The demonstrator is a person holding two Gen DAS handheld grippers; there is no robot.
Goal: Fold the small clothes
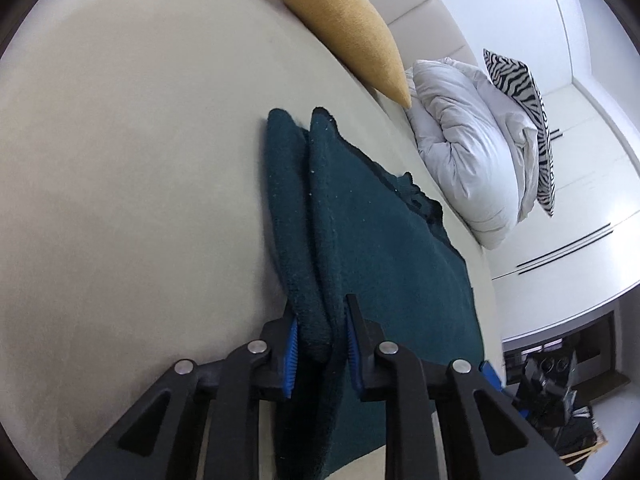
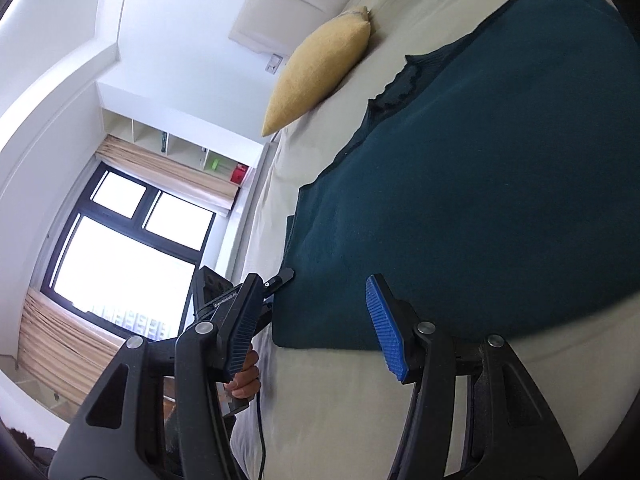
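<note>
**Left jaws pinch the teal garment's edge; right jaws stand apart**

The left gripper (image 1: 320, 344) has its jaws pressed together on a bunched edge of the dark teal knitted garment (image 1: 372, 220); the blue ribbed pads (image 1: 292, 356) bite into a thick roll of fabric between them. From that pinch, two raised folds run straight ahead of the jaws like ridges, and the rest of the cloth spreads flat to their right across the cream bed (image 1: 120, 160).

The right gripper (image 2: 332, 316) holds nothing. Its jaws stand well apart and hover just beside the garment's near hem, with the cloth's corner lying between and a little ahead of them. In the right wrist view the left gripper shows just beyond the right gripper's left jaw, at the garment's edge, with a person's hand (image 2: 244, 376) on its handle.

Farther ahead of both jaws, well apart from the garment, a mustard-yellow woven cushion (image 1: 344, 28) leans at the head of the bed. To the right of the left jaws lie a crumpled white duvet (image 1: 468, 148) and a zebra-striped pillow (image 1: 520, 92).

By its look the garment is soft, thick and limp: light to lift, likely to sag and drag, not slippery. A hem corner or edge seems the best hold, taken through all layers so that none slips loose during the fold.
</note>
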